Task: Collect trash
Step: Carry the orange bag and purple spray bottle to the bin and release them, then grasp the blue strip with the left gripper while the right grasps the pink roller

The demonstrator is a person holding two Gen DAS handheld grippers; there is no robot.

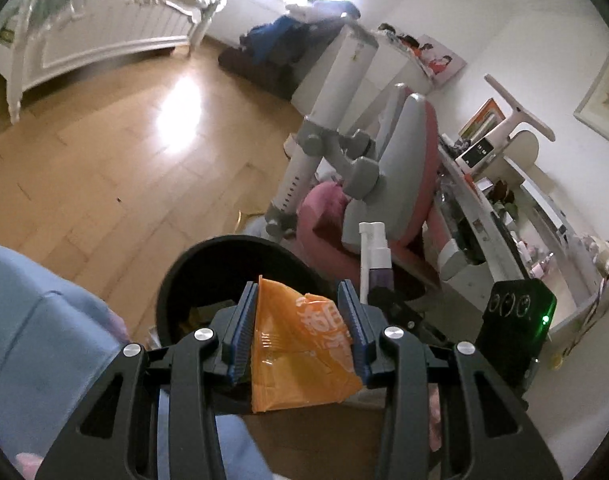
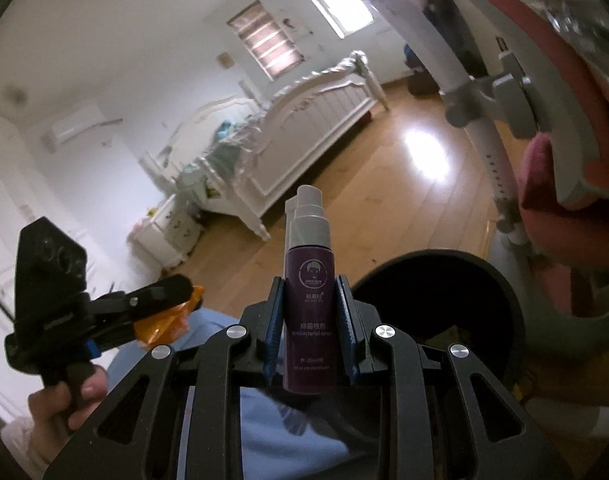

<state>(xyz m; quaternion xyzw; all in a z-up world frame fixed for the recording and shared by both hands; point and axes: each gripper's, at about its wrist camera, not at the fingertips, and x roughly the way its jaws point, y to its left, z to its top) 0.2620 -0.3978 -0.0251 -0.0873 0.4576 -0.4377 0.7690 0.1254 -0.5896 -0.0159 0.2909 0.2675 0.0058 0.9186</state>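
Note:
My left gripper (image 1: 298,296) is shut on an orange snack wrapper (image 1: 300,344), held just in front of a round black trash bin (image 1: 172,280) on the wooden floor. Scraps lie inside the bin. My right gripper (image 2: 310,284) is shut on a purple spray bottle (image 2: 309,280) with a white pump top, upright between the blue pads. The same bin (image 2: 500,280) shows to its right. In the right wrist view the left gripper (image 2: 176,300) appears at the left with the orange wrapper (image 2: 164,324). In the left wrist view the bottle (image 1: 374,256) stands just right of the wrapper.
A pink and grey chair (image 1: 384,184) stands beside the bin, with a cluttered desk (image 1: 504,240) behind it. A white bed (image 2: 304,120) stands across the wooden floor (image 1: 104,168). A person's blue-clad leg (image 1: 36,320) is close at the lower left, and a hand (image 2: 64,396) holds the left tool.

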